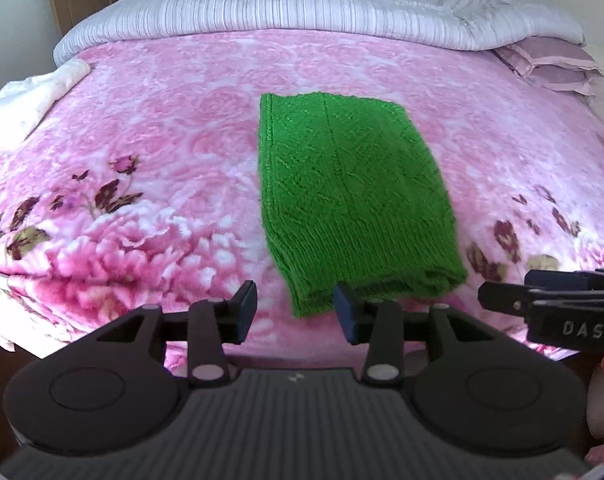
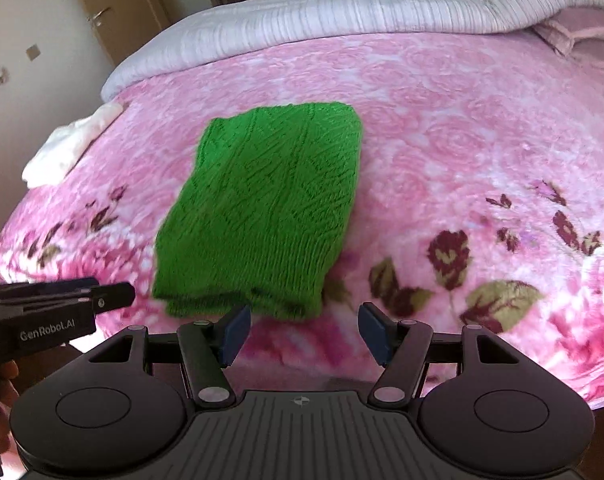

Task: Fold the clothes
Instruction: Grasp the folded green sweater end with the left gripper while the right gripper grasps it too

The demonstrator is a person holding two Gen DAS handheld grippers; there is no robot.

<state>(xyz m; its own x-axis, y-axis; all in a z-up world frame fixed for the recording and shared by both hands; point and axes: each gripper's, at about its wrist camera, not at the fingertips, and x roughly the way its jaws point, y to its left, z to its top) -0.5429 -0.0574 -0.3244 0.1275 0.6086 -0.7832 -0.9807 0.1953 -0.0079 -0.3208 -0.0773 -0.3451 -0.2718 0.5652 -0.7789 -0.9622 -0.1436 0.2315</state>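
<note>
A green knitted garment (image 1: 350, 196) lies folded into a thick rectangle on the pink flowered blanket (image 1: 162, 152); the right wrist view shows the garment (image 2: 266, 212) left of centre. My left gripper (image 1: 296, 314) is open, above the near edge of the bed, with its right pad in front of the garment's near left corner and nothing between the pads. My right gripper (image 2: 302, 334) is open wide just off the garment's near right corner, with nothing in it. Each gripper appears side-on in the other's view: the right gripper (image 1: 550, 304) and the left gripper (image 2: 62, 300).
A grey-white striped quilt (image 1: 302, 8) is bunched across the far side of the bed. A white cloth (image 1: 30, 96) lies at the left edge, and mauve pillows (image 1: 550, 64) at the far right. A door (image 2: 102, 8) and wall stand beyond the bed's left side.
</note>
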